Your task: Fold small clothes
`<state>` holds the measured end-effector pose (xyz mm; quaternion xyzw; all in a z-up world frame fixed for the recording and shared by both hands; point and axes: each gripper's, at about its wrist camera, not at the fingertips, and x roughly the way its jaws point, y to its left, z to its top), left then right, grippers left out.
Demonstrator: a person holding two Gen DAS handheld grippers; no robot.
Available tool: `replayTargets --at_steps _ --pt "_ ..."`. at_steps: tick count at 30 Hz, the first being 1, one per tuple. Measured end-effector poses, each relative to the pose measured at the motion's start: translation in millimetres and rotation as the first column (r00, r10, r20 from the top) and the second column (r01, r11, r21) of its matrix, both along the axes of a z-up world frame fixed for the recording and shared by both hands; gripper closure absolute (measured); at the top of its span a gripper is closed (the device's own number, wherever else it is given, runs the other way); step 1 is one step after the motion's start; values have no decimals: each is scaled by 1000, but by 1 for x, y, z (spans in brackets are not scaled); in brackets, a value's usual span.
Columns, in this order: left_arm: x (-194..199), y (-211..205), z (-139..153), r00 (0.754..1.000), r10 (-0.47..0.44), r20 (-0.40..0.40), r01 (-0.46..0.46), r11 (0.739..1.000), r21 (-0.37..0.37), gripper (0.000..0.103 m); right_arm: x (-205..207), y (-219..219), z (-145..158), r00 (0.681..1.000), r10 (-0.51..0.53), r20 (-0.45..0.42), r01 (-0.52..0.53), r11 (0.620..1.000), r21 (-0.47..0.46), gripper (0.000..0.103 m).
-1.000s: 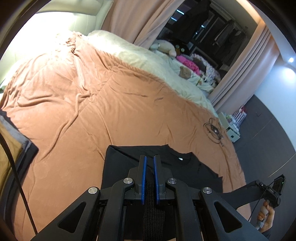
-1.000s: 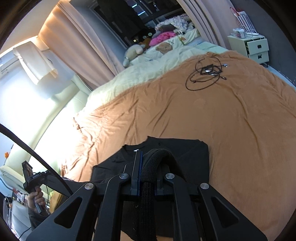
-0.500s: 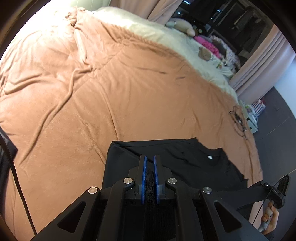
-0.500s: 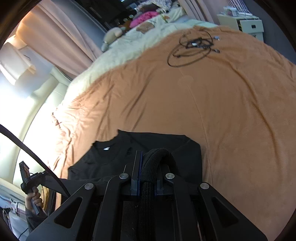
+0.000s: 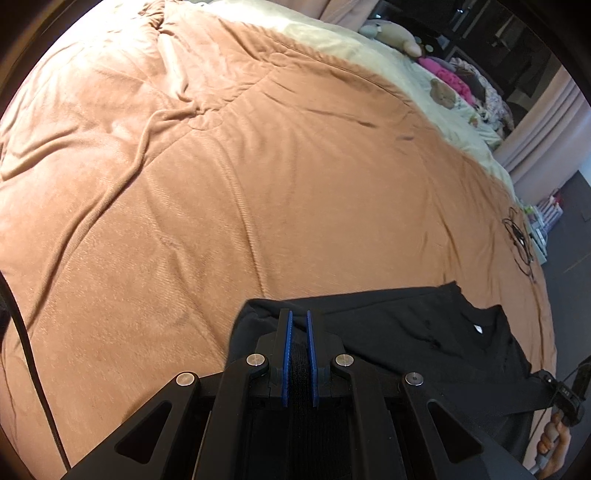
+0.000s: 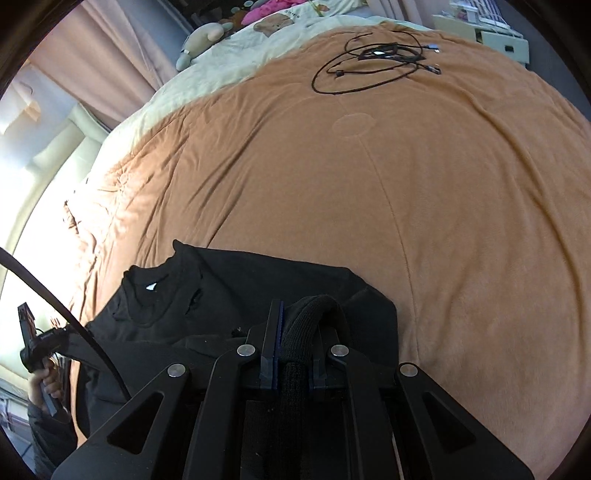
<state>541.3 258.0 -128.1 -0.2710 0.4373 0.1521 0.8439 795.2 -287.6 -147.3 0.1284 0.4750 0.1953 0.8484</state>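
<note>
Black shirt (image 5: 424, 325) hem pinched shut in both grippers (image 5: 298, 332) (image 6: 295, 328); probably lower evenly, edges aligned, onto the bed (image 5: 258, 166).

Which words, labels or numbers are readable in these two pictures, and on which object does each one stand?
No text can be read.
Neck tag inside the collar of the black shirt: a small white patch, no print legible.
Print on the pale bedding at the far side: too blurred to read.
</note>
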Motion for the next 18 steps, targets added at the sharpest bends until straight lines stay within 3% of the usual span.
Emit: replayTargets --at_steps 3,6,7,8,11,18 --pt "3 5 -6 999 17 -27 -17 1000 -5 93 4 9 -2 1000 9 -3 -9 999 -42 93" --pt "0 4 0 999 6 -49 -5 1000 15 93 3 11 3 1000 -3 -3 3 997 -81 72" --pt "-2 2 5 999 -12 -50 12 1000 15 87 -1 10 9 1000 -7 10 8 996 -87 49" --pt "-4 0 8 998 -27 -48 27 1000 11 73 -4 9 14 1000 -8 26 10 996 -88 28" --pt "-12 -11 21 997 -62 -56 66 996 63 38 -19 5 29 997 5 75 3 994 -108 24" --pt "-21 -37 15 969 -157 -189 181 976 121 35 -51 16 37 994 87 59 -68 960 -270 24"
